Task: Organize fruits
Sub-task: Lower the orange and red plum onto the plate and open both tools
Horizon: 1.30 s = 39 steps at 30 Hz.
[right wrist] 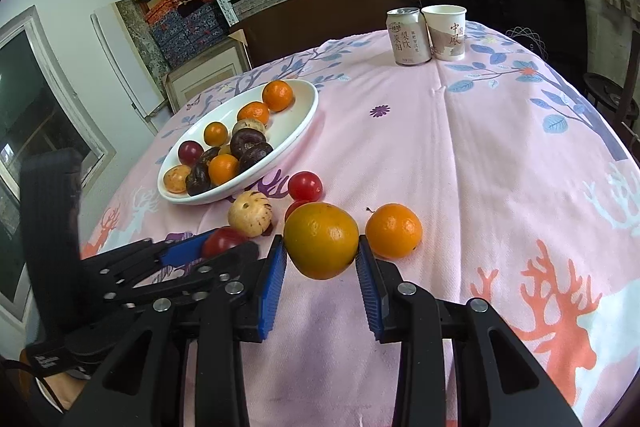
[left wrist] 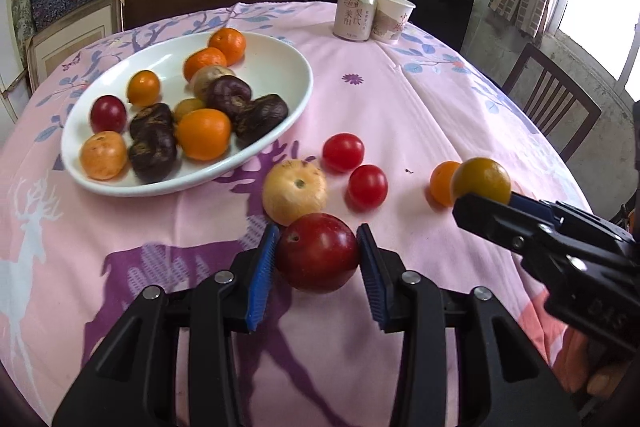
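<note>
Plainly the biggest thing in view is the round bench (left wrist: 420,115), draped in a pink cloth printed with deer and branches, filling the middle of both views. Next in size is the white plate (left wrist: 276,67) at the upper left of the left wrist frame, heaped with oranges, dark purple fruits and a red one. A drink can (left wrist: 354,13) and a paper cup (left wrist: 394,17) stand touching at the top centre, well apart from the fruit.

Loose on the cloth below the plate lie a pale yellow speckled fruit (left wrist: 294,191), two small red tomatoes (left wrist: 343,151), and a small orange (right wrist: 394,230).

The left claw (left wrist: 318,259) has its blue pads drawn in against both flanks of a red plum (left wrist: 318,253), low in the centre of its frame, just beside the pale fruit. The right claw (right wrist: 322,251) is clamped on a greenish-yellow orange (right wrist: 321,239), which looks lifted off the cloth.

I judge the plum smooth-skinned, slippery and easily bruised, so a gentle squeeze across its widest middle suits it. The orange seems firmer, its pebbled rind giving the pads better purchase.
</note>
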### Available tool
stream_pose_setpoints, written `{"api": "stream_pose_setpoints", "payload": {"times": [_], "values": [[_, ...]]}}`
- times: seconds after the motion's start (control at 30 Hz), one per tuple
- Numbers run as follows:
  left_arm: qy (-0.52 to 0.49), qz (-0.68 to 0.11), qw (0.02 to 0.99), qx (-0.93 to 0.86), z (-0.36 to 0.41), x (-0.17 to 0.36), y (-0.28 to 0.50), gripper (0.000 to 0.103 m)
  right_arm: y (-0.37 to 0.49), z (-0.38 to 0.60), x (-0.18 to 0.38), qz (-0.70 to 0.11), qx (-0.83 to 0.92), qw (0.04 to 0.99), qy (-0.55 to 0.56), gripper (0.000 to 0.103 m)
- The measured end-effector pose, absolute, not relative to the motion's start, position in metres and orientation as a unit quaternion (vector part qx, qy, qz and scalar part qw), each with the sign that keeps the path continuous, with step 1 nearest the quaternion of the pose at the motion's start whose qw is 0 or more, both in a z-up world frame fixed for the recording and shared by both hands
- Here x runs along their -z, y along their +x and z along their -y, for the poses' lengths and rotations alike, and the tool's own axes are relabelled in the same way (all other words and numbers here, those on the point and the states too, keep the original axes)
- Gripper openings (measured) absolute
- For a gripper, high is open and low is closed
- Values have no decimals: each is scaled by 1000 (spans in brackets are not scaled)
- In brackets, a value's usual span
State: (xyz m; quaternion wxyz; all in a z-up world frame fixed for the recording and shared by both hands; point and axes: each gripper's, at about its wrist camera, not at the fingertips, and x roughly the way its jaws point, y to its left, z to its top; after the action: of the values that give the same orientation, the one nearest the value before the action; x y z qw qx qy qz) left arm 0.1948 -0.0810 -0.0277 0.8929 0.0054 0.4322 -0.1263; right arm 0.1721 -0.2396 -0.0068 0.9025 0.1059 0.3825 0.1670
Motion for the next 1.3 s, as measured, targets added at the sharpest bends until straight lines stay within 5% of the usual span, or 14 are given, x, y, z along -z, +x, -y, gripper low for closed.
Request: {"api": "stream_pose_setpoints", "payload": {"times": [0.77,1.3], "values": [[-80,-376,920,79,-29,-36,214,39,192,154,-49,-326,-208,922,3,36],[-119,-384,915,27,-57,-15,277,39,258,85,-29,-343,-230,910,-31,36]]}}
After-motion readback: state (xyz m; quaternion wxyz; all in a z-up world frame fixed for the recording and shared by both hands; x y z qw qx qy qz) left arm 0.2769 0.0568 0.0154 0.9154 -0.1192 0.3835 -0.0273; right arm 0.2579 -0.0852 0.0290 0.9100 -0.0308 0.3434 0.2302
